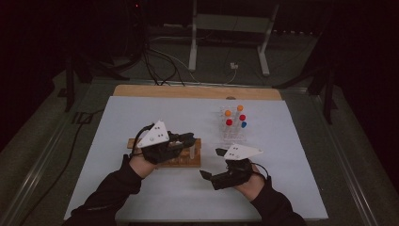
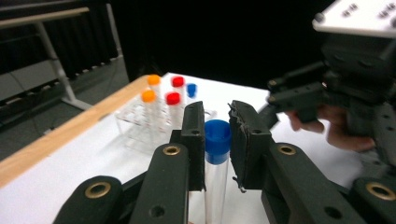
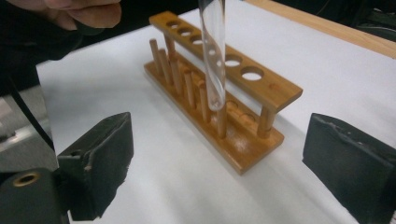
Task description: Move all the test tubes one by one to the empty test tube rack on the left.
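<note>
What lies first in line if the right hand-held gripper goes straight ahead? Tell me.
Probably the wooden rack: it stands straight ahead between the open jaws of the right hand-held gripper. The clear tube hanging above the rack may come first; depth is unclear.

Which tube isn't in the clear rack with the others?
The blue-capped test tube clamped in the left gripper. The orange, red and small blue-capped tubes stand in the clear plastic rack; this one hangs above the wooden rack.

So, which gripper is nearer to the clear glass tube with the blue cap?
Left. The left gripper holds the clear blue-capped tube between its jaws; the right gripper stands apart from it, jaws open.
</note>
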The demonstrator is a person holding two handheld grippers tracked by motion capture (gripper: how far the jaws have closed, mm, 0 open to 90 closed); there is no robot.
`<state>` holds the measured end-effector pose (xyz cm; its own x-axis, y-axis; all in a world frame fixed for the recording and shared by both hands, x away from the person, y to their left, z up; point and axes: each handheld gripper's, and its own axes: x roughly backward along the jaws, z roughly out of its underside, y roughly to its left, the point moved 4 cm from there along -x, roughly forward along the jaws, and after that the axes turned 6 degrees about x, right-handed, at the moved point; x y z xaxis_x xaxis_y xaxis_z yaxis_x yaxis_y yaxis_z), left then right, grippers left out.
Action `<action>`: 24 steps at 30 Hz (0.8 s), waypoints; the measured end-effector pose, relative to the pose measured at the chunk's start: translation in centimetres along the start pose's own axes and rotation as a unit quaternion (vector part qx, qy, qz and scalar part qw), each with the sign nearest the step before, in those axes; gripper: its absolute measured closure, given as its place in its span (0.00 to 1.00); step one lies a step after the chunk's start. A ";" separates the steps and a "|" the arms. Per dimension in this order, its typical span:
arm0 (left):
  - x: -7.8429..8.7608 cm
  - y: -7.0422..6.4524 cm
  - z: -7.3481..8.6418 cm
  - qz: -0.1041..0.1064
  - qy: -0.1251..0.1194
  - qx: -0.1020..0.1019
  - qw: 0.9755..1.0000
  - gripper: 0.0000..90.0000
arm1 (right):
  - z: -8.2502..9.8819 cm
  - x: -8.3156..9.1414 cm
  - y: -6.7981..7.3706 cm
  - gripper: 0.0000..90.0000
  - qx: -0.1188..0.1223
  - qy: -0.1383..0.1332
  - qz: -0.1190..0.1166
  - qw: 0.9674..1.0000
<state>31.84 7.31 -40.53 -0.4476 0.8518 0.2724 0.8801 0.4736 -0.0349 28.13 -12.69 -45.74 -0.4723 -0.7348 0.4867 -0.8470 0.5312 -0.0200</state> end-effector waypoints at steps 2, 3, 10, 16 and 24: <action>0.1 0.5 -0.5 -0.009 -0.003 -0.002 1.000 0.86 | -0.1 0.2 -0.2 0.05 0.015 -0.017 -0.008 1.000; 0.1 0.8 -0.7 -0.013 -0.005 -0.002 1.000 0.86 | -0.1 0.2 -0.2 0.05 0.015 -0.017 -0.008 1.000; -0.5 2.3 -1.3 -0.039 -0.011 0.002 0.999 0.86 | -0.5 0.7 -0.1 0.00 0.009 -0.024 -0.015 1.000; -1.0 3.4 -0.5 -0.054 -0.005 0.014 0.998 0.86 | -0.5 0.7 -0.1 0.00 0.004 -0.022 -0.019 1.000; -1.6 4.3 1.3 -0.064 0.003 0.031 0.997 0.86 | -0.4 0.7 -0.1 0.00 0.007 -0.023 -0.017 1.000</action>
<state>36.12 8.33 -42.39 -0.5541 0.7822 0.2850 0.8043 0.5913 -0.0592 28.05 -13.08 -45.08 -0.4533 -0.7718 0.4459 -0.8664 0.4991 -0.0170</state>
